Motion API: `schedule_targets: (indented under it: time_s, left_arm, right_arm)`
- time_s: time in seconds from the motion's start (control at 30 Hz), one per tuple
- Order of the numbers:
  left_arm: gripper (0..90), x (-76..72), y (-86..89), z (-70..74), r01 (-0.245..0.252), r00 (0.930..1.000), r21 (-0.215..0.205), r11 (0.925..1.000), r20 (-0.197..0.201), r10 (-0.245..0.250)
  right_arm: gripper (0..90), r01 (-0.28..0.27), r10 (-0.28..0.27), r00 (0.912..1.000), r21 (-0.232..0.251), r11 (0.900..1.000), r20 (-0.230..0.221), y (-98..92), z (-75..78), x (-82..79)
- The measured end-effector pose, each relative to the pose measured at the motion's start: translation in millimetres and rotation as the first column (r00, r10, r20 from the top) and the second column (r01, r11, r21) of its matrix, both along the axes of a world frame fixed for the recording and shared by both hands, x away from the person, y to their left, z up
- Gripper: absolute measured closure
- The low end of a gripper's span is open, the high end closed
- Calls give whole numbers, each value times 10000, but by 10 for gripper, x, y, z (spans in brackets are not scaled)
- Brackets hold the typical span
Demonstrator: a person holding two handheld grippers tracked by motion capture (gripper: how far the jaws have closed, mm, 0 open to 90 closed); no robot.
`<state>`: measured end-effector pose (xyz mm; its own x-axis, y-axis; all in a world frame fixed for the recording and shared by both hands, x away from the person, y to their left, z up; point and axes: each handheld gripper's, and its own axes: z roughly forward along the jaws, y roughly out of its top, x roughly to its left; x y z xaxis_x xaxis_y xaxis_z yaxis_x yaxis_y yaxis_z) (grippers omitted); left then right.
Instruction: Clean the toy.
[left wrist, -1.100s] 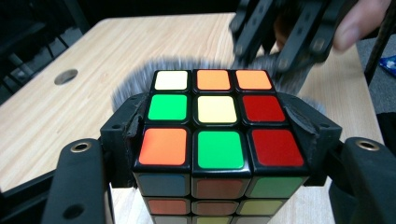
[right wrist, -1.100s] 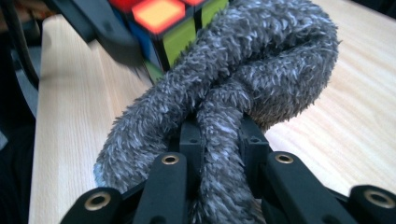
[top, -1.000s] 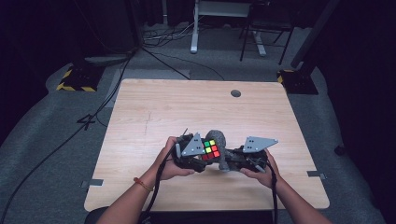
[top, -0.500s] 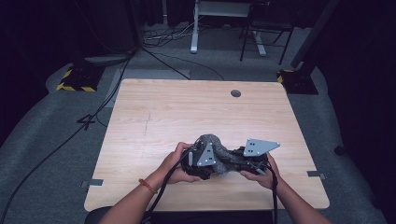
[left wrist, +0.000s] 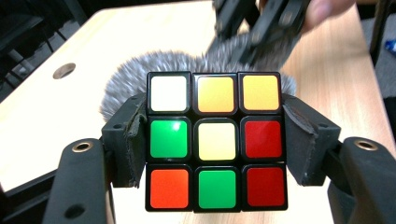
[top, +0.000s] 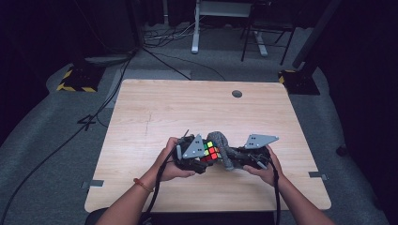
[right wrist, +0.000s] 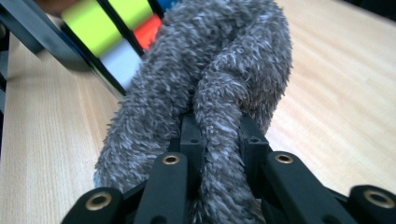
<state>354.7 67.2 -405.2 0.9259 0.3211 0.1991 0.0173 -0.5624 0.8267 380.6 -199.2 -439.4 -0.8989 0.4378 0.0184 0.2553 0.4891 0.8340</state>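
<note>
A scrambled puzzle cube (left wrist: pixel 216 139) with white, yellow, green, red and orange stickers sits between the jaws of my left gripper (left wrist: pixel 215 140), which is shut on its two sides. In the high view the cube (top: pixel 210 151) is held just above the table's near middle, in my left gripper (top: pixel 199 154). A grey fuzzy cloth (right wrist: pixel 210 88) is pinched in my right gripper (right wrist: pixel 215 140), which is shut on a fold of it. The cloth (top: pixel 222 149) lies against the cube's far side, with my right gripper (top: pixel 237 158) close beside it.
The light wooden table (top: pixel 187 108) has a round cable hole (top: pixel 237 93) near its far edge. Beyond it are a desk frame (top: pixel 195 28), floor cables and yellow-black marked bases (top: pixel 75 79) on the grey carpet.
The left gripper has turned so the cube's coloured face shows upward again; half a second ago the cloth and hands covered it. Both hands stay close together at the near middle.
</note>
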Motion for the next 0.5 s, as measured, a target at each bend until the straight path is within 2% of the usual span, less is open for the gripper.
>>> schedule_targets:
  time_s: [0.17, 0.27, 0.37, 0.5]
  left_arm:
    - [335, -12, -1, 11, 99, 10000, -162, 9998, 11, -99]
    - [334, -9, -1, 11, 181, 9998, -364, 9992, -24, -182]
    - [331, -5, 8, -3, 122, 9999, -500, 9987, -110, -128]
    - [327, 1, 8, -24, -14, 10000, -230, 9997, -21, 14]
  right_arm:
    - [766, -321, 320, 9983, 4, 9995, -489, 53, -56, 10]
    - [769, -615, 678, 9937, 714, 9955, -894, 46, -59, 12]
    - [772, -741, 847, 9919, 1097, 9912, -951, 27, -49, 5]
    - [773, -591, 695, 9947, 1322, 9895, -762, -5, -14, -8]
